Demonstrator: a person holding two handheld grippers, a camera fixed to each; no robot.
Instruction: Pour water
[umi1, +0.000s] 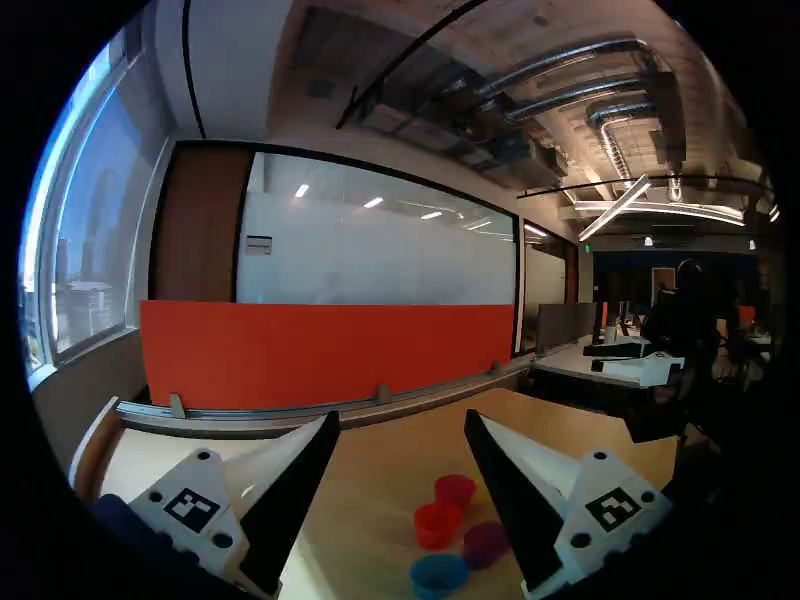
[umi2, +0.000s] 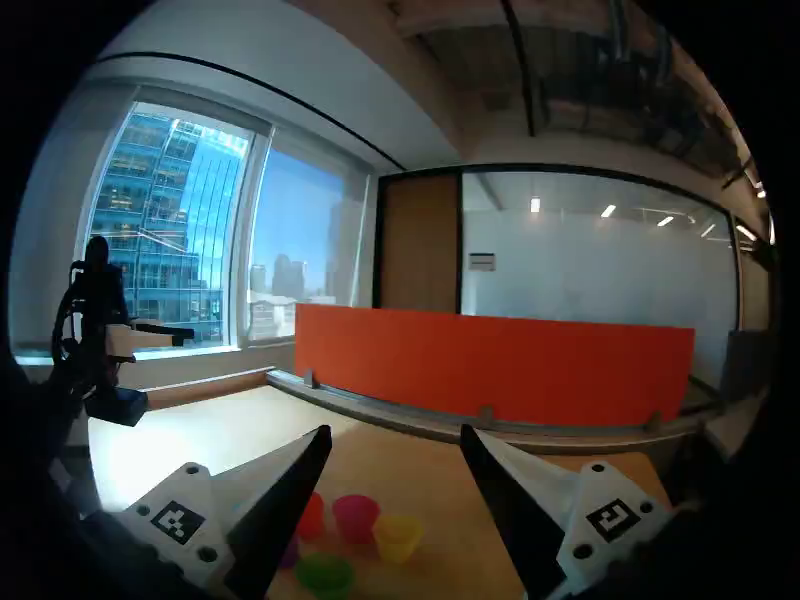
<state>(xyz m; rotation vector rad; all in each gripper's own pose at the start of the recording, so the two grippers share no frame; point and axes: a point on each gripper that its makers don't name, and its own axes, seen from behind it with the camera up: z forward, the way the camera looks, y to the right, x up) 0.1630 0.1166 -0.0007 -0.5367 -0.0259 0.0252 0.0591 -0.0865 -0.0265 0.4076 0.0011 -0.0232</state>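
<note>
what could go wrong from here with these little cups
The red cup, blue cup and purple cup sit bunched together, so a finger of the open left gripper could knock a neighbour. The pink cup and yellow cup stand just as close together ahead of the open right gripper. I cannot tell which cup holds water, so any bump might spill.

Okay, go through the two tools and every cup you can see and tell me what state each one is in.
left tool: open, holding nothing
right tool: open, holding nothing
pink cup: upright, fill unclear
red cup: upright, fill unclear
purple cup: upright, fill unclear
blue cup: upright, fill unclear
yellow cup: upright, fill unclear
green cup: upright, fill unclear
</note>
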